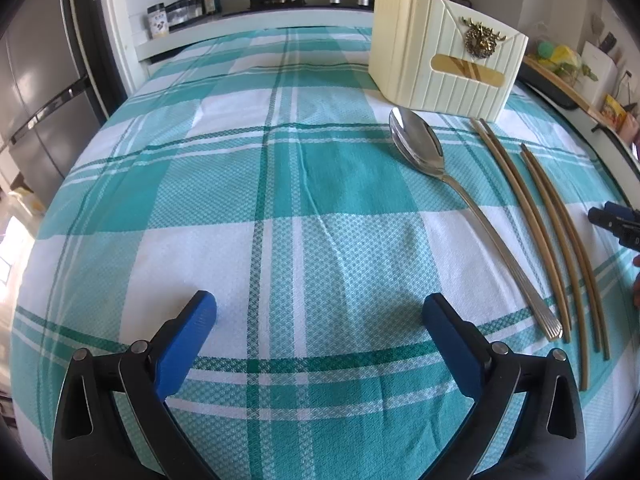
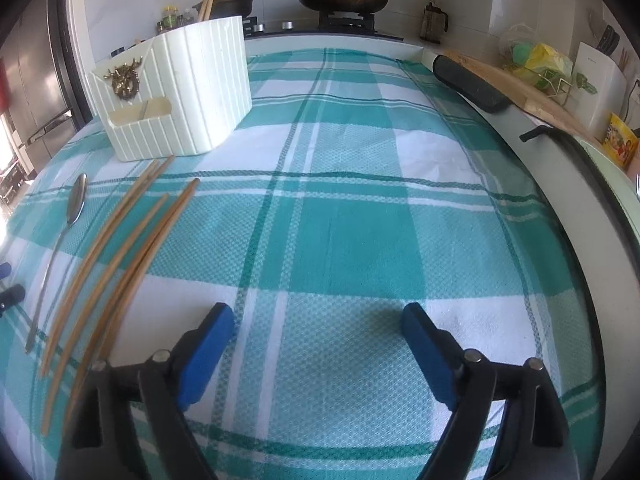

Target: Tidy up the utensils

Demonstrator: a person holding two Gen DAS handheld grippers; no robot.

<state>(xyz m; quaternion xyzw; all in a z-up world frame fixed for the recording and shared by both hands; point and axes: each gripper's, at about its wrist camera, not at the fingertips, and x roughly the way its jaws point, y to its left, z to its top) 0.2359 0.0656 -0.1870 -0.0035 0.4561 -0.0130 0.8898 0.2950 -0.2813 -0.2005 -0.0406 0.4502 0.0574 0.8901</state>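
**Still on the cloth: thin utensils and a light holder invited slips**

Plainly, both tools stood released; the left gripper and the right gripper each had jaws spread wide over the checked tablecloth, nothing between them. The spoon lay flat just in front of the cream utensil holder; four loose chopsticks lay beside it in two pairs, near but not touching the holder.

By my judgement, the chopsticks were the risk; slender and flush with soft cloth, they could roll or cross when pinched, and a pad might snag a fold instead; a grip near one end could let a stick swing and miss the holder's mouth; the spoon's smooth handle could twist in the pads; a nudge might shove the holder itself.

Much stayed hidden; the holder's interior could not be seen beyond a few stick tips above its rim and through its front slot; whether it had compartments I could not tell; the right tool showed only as a dark sliver at the left view's edge.
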